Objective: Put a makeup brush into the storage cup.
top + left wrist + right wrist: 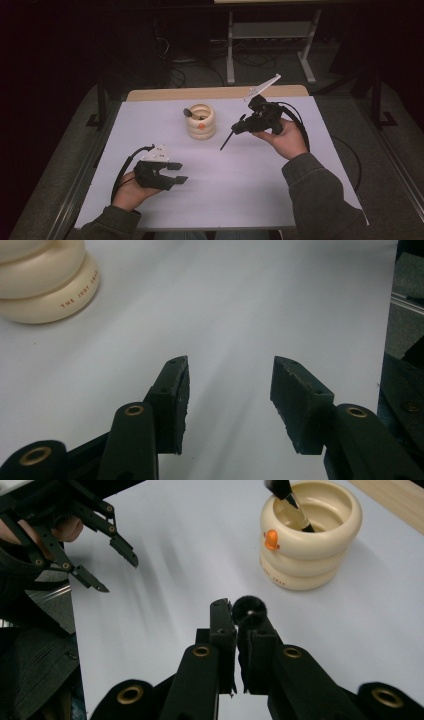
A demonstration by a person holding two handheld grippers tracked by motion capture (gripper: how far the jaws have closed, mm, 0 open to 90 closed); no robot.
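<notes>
Two brushes show — one slim and black, clamped in the right tongs (239,127), its handle (226,142) slanting down above the tabletop (250,190); its round dark end (249,610) pokes past the pads. Another stands in a cream ringed cup (201,121). Left tongs (177,172) — apart, holding nothing.

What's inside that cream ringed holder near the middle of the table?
A dark-handled brush leans inside the cream holder, its handle against the rim. Its tip and the holder's bottom are hidden by the wall.
</notes>
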